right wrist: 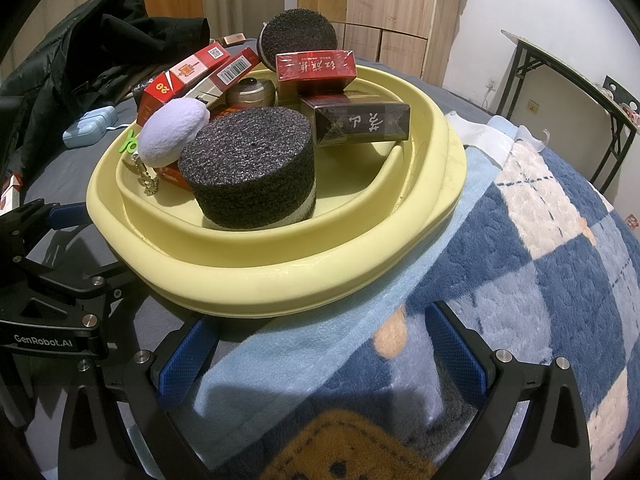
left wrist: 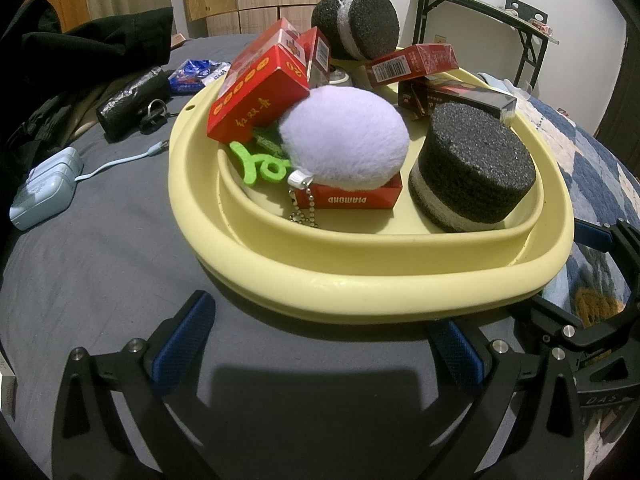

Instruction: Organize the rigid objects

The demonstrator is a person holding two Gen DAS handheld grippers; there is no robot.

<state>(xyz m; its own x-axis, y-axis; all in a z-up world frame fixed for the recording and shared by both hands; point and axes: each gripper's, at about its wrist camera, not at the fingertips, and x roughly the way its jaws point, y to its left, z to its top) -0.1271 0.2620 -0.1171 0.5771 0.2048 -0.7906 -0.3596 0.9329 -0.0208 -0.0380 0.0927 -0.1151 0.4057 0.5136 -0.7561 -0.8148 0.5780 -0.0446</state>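
Both wrist cams low, close — left faces yellow basin front, right probably from its right; basin shared.

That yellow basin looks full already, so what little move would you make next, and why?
Probably ease the left hand-held gripper forward to the yellow basin rim. Both grippers are open and empty just short of it, and the foam cylinder and boxes are already inside.

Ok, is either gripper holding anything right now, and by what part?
Nothing is held. The left gripper and right gripper are both open, short of the yellow basin.
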